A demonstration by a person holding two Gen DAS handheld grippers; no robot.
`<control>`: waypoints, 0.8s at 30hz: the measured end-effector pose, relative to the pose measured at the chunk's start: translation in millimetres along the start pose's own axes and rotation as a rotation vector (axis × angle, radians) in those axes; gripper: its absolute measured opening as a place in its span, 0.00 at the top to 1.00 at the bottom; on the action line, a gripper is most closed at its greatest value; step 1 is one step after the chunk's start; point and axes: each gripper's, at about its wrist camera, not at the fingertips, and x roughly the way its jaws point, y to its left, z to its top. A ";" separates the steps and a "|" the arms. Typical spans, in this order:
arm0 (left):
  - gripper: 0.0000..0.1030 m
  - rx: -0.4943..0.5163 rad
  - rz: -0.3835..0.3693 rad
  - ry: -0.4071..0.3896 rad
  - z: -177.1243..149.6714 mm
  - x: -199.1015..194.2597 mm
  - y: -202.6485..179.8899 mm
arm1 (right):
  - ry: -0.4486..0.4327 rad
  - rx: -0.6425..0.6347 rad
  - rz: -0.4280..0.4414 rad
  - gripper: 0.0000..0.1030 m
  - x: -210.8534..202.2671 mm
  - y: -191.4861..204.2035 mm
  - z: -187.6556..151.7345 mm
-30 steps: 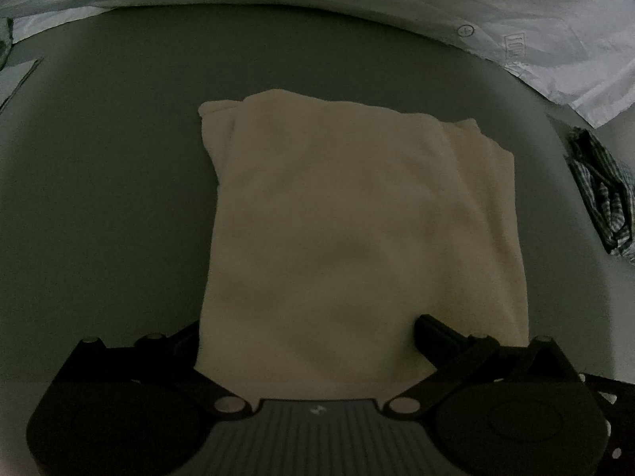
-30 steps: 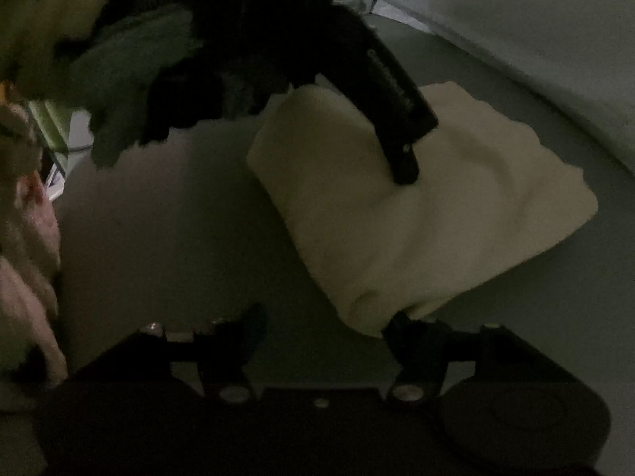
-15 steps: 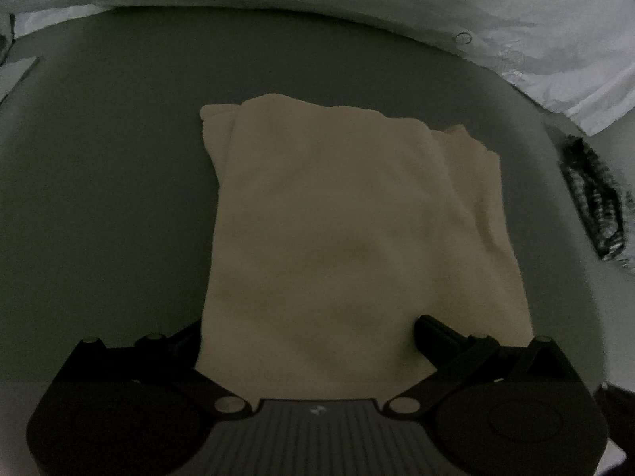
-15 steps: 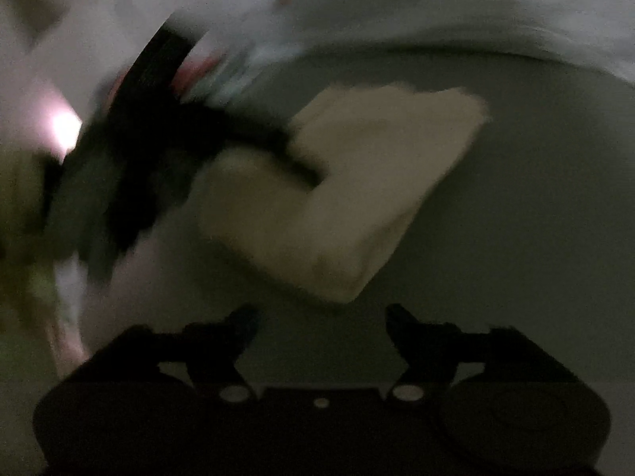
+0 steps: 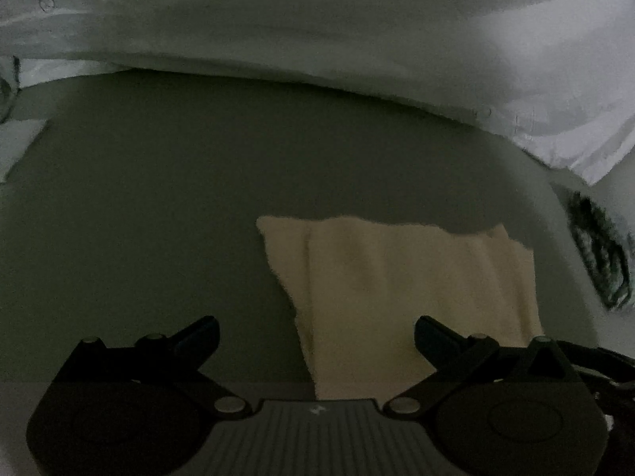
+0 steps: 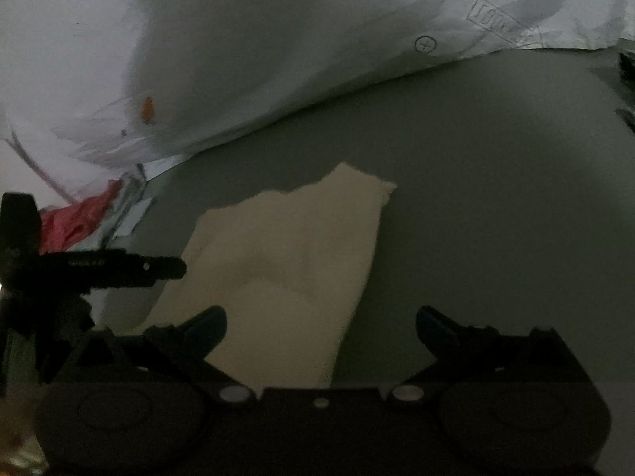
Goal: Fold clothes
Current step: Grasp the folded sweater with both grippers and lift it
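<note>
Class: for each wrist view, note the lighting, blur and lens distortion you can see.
Left wrist view: dim, fisheye-curved, black corners; cream folded cloth soft-edged, checked garment smeared. Right wrist view: equally dim and grainy, same cloth blotchy, white sheet brightest.

Place: dim home bedroom | Evidence: carrot-print white bedding (image 5: 357,27) bunched behind a grey mattress (image 5: 158,198); cloth (image 5: 397,277) laid flat
</note>
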 end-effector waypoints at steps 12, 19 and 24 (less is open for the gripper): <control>0.00 0.022 -0.148 -0.049 19.0 31.7 -5.2 | 0.039 -0.132 -0.104 0.00 70.4 19.4 42.7; 0.44 -0.025 -0.237 -0.066 19.7 35.4 -13.5 | 0.075 -0.083 -0.071 0.67 89.7 41.7 60.3; 0.78 -0.018 -0.219 -0.099 7.2 17.7 -31.1 | 0.043 -0.184 -0.112 0.78 74.9 69.0 46.8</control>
